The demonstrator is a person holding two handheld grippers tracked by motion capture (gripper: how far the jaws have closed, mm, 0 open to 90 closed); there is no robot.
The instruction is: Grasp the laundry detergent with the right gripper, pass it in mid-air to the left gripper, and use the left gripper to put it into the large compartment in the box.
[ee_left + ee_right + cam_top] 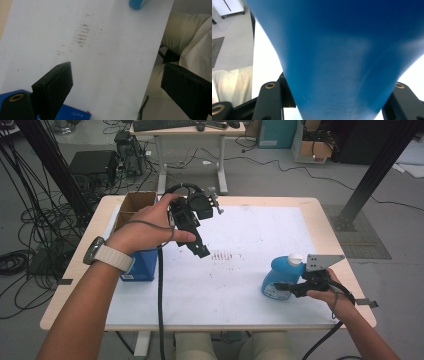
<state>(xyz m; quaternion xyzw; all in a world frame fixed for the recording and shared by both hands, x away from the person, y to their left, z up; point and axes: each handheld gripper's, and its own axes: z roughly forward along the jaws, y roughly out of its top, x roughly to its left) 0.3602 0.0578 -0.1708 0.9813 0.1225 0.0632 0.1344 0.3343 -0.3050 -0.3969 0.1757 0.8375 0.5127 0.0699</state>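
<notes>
Left gripper (200, 247): held up above the left-centre of the table in the person's left hand (145, 227), tilted, tips pointing down toward the sheet; in the left gripper view its jaws stand wide apart with nothing between them.
Right gripper (285, 289): low at the near right of the table, in the right hand (325, 292); its jaws sit on either side of the blue bottle, clamped on the body as far as the right gripper view shows.
Blue bottle (280, 277): upright on the white sheet at the near right, white cap (295, 259) on top, pale label facing near-left.
White sheet (240, 285): covers most of the table (330, 220); a patch of dark smudged strokes (221, 255) lies near its centre, also seen in the left gripper view (81, 35).
Around: a blue box (142, 265) at the left edge of the table, just beside the left forearm; a brown open carton (135, 202) beyond it at the far left.
Beyond the table: a desk with a keyboard (165, 125), tangled cables on the floor, black frame posts on both sides.
In the way: the left hand and wrist cover part of the blue box and the carton.
Hard to make out: the bottle's label text is too small to read; the right gripper view is so close that the bottle (337, 57) is a blue blur and the jaw tips are hidden behind it.
Cut off: the bottle's base alone shows at the top edge of the left gripper view (137, 3).
</notes>
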